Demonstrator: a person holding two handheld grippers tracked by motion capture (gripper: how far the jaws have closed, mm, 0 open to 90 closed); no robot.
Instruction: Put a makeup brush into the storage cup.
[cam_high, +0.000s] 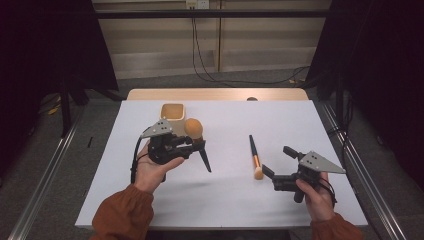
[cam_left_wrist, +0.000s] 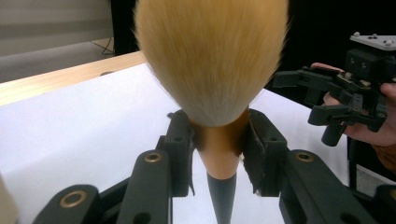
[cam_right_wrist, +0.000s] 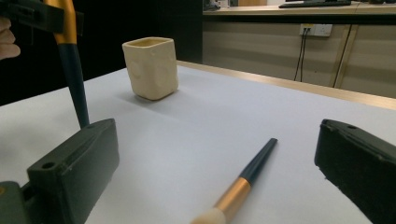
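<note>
While the left gripper (cam_high: 187, 145) hangs above the tabletop (cam_high: 225, 195) at the left of the high view, its jaws are nearly closed on the big powder brush (cam_left_wrist: 212, 70), pads clamped on the copper ferrule just under the bristle head. Dark tapered handle points down and clear of the surface; the fluffy head sits close beside the cream square cup (cam_high: 173, 111), which stands upright near the far left edge.

Risk, as I judge it: the grip is on a smooth, tapering ferrule, so the brush could slide or pivot in the jaws if the hand tilts. Swinging it over the cup may clip the rim and tip the cup, since the cup looks light.

Centre: the small brush (cam_high: 255, 157) lies flat on the tabletop, handle away from the person, pale tip toward them.

Right: the right gripper (cam_high: 280, 167) is held low, jaws wide apart, holding nothing. In the right gripper view the small brush lies between and just ahead of the two jaws, slanted, not touched by either. Risk here: closing across a slanted, round handle could roll it or nudge it out sideways.
</note>
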